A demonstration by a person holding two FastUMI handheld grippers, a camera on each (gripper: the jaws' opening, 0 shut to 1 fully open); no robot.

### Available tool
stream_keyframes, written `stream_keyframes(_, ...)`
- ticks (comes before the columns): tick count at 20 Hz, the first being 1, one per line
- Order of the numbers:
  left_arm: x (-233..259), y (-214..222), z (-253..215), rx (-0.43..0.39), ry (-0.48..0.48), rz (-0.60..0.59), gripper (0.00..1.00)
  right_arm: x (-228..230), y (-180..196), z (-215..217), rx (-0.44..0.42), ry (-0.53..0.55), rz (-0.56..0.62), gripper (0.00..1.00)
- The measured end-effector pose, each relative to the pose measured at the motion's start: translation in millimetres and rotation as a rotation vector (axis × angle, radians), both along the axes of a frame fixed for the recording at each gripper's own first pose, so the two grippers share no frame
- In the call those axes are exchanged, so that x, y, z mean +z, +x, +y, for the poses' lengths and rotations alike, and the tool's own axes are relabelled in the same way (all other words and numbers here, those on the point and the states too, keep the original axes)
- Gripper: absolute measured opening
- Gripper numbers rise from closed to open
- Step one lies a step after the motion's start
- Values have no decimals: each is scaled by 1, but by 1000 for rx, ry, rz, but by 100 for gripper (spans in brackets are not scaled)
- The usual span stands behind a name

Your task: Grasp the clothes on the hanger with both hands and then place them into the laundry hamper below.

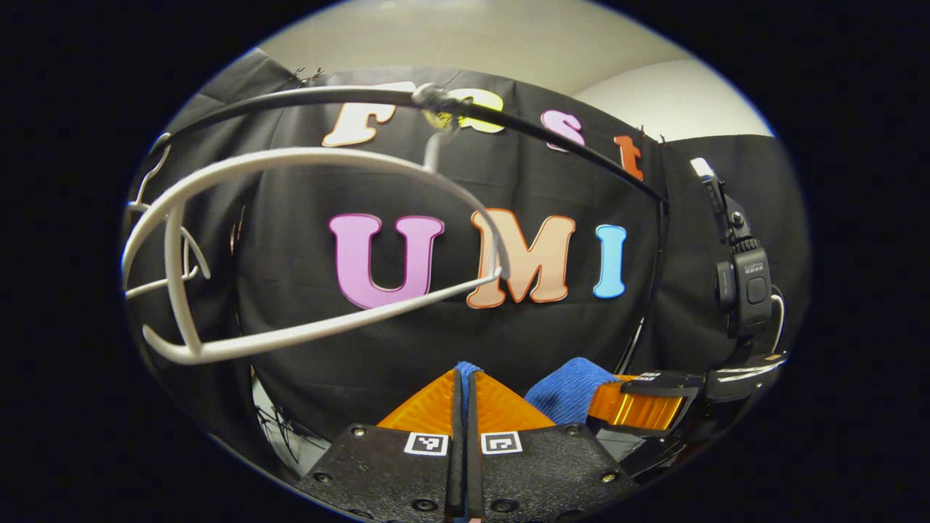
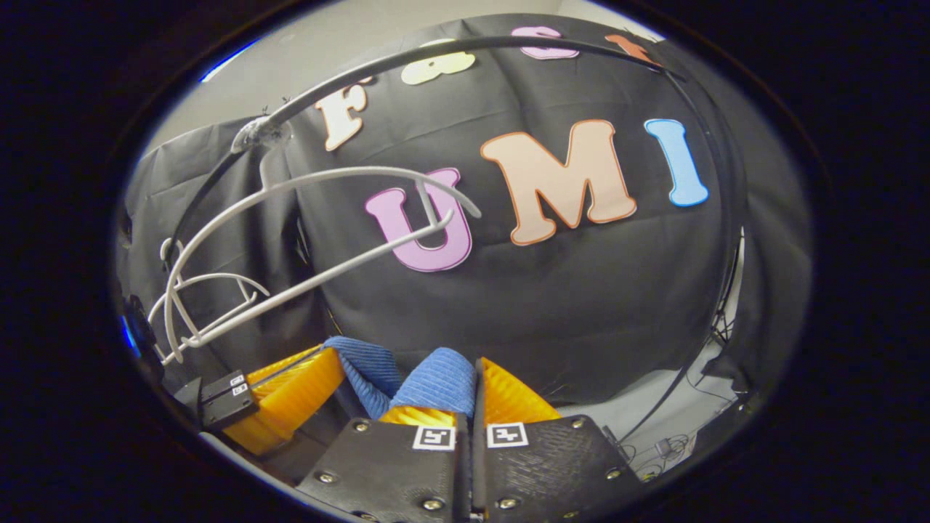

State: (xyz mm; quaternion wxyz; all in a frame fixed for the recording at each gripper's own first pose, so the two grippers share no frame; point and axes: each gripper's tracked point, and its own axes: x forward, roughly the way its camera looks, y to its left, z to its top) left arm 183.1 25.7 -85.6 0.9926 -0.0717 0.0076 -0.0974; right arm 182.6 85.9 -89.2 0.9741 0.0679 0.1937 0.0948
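Observation:
A blue ribbed garment (image 1: pixel 570 388) hangs pinched between both grippers, off the hanger. In the left gripper view my left gripper (image 1: pixel 465 374) is shut on a fold of it that pokes up between the fingertips. To its right, close by, the right gripper (image 1: pixel 617 407) holds the other bunch of cloth. In the right gripper view my right gripper (image 2: pixel 476 363) is shut on the blue garment (image 2: pixel 436 381), which bulges over one finger. The left gripper (image 2: pixel 320 370) sits just to the left, cloth stretched between. The bare white hanger (image 1: pixel 290 156) (image 2: pixel 327 181) hangs up and to the left.
The hanger hooks on a black rail (image 1: pixel 552 142) (image 2: pixel 407 62) running across the top, in front of the black cloth wall. The right gripper's camera body (image 1: pixel 745 290) stands at the right. Cables (image 2: pixel 719 319) lie on pale floor at the lower right.

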Motion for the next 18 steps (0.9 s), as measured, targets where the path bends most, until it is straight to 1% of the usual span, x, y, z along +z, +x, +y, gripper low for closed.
stream_keyframes(1, -8, -1, 4, 5, 0, 19, 2, -3, -1, 1, -4, 3, 10, 0)
stream_keyframes(2, -13, 0, 10, 12, 0, 34, 2, -7, -3, 2, -11, 2, 18, 2)
stream_keyframes(5, -27, -5, 26, 30, 13, 47, 3, -20, -9, -8, -46, -47, 40, 2)
stream_keyframes(6, -35, -9, 30, 29, 17, 58, 2, -27, -12, -9, -52, -56, 51, 7)
stream_keyframes(7, -43, -13, 32, 25, 15, 75, 2, -33, -15, -11, -59, -61, 68, 2)
stream_keyframes(8, -45, -11, 33, 23, 12, 86, 3, -40, -19, -11, -57, -64, 86, 0)
stream_keyframes(9, -49, -11, 34, 21, 10, 100, 2, -47, -21, -9, -51, -64, 106, 3)
stream_keyframes(10, -55, -13, 34, 24, 13, 112, 2, -55, -24, -10, -54, -75, 126, 0)
stream_keyframes(11, -60, -15, 35, 24, 11, 123, 3, -62, -27, -10, -50, -81, 141, 7)
stream_keyframes(14, -72, -19, 28, 8, 12, 153, 2, -80, -27, -16, -55, -89, 172, 8)
stream_keyframes(15, -74, -19, 27, 7, 10, 164, 5, -82, -27, -17, -60, -87, 177, 11)
stream_keyframes(17, -77, -19, 25, 7, 2, 182, 5, -82, -27, -21, -77, -83, 177, 17)
stream_keyframes(18, -81, -19, 25, 12, -2, 196, 7, -82, -28, -25, -82, -88, 179, 26)
